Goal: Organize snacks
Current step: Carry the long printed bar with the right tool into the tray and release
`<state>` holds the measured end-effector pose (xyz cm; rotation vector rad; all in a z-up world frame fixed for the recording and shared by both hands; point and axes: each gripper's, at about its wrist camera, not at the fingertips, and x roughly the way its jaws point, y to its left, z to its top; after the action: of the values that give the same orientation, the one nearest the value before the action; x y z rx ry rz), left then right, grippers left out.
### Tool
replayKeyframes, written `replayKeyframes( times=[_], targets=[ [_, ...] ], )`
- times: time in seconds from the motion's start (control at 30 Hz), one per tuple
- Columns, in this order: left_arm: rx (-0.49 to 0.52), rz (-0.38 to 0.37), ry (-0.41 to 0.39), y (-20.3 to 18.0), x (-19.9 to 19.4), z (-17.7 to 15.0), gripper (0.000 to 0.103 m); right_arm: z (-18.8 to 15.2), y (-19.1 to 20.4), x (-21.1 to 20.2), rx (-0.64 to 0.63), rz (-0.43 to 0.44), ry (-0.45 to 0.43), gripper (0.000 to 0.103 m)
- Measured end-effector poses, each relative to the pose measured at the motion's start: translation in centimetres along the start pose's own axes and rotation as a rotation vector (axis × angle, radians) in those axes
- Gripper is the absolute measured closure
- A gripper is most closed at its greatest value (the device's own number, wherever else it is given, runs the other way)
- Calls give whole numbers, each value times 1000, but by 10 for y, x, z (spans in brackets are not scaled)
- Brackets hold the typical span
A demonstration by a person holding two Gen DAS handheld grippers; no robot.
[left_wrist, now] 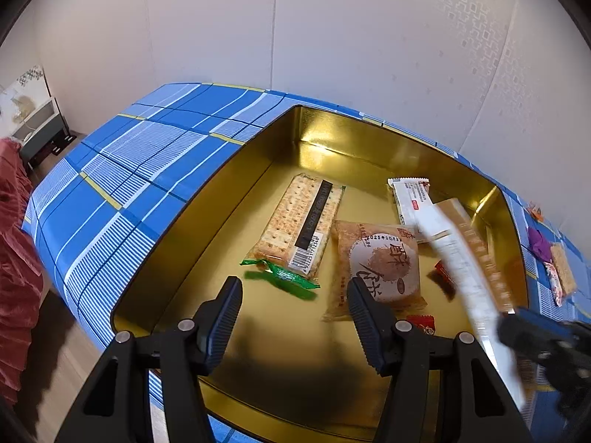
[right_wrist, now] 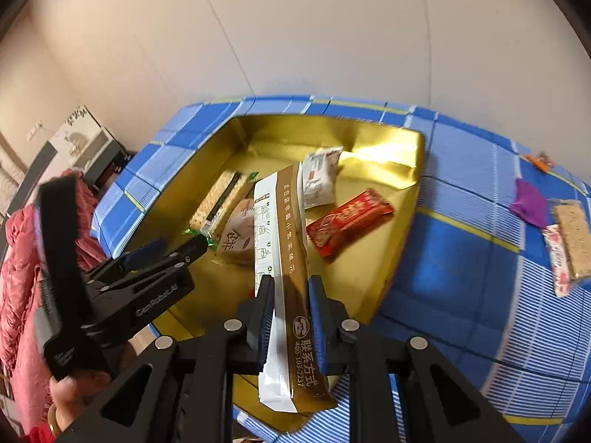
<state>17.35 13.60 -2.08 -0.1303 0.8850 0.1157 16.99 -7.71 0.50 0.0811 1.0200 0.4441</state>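
The right gripper (right_wrist: 291,291) has its jaws clenched on a long gold-and-white packet (right_wrist: 280,243), held above the gold tin (right_wrist: 402,170) at frame centre. The left gripper (left_wrist: 295,299) hangs over the tin's near end, jaws released with nothing between them. Inside the tin lie crackers (left_wrist: 299,221), a round pastry pack (left_wrist: 380,258), a white pack (right_wrist: 319,177) and a red bar (right_wrist: 347,221). At right, on the blue checked desk (right_wrist: 461,251) (outside the tin), wait a purple wrapper (right_wrist: 530,203) and a cereal bar (right_wrist: 569,240).

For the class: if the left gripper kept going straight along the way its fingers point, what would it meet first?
Probably the bare gold floor of the tin, between the green-ended cracker pack and the round pastry packet; depth is uncertain.
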Motion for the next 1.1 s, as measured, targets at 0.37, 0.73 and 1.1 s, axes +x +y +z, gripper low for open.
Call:
replayKeyframes(
  times=[0.37,0.73,1.1],
  targets=[
    [24,-4,-6,-8,-2,0,42,16,5,51,0,-118,108,84],
    [18,1,-9,-10,-2,0,42,52,-15,79,65,-236,114,85],
    [6,-1,-19,-8,-3,2,39,30,-2,63,12,-215,87,81]
  ],
)
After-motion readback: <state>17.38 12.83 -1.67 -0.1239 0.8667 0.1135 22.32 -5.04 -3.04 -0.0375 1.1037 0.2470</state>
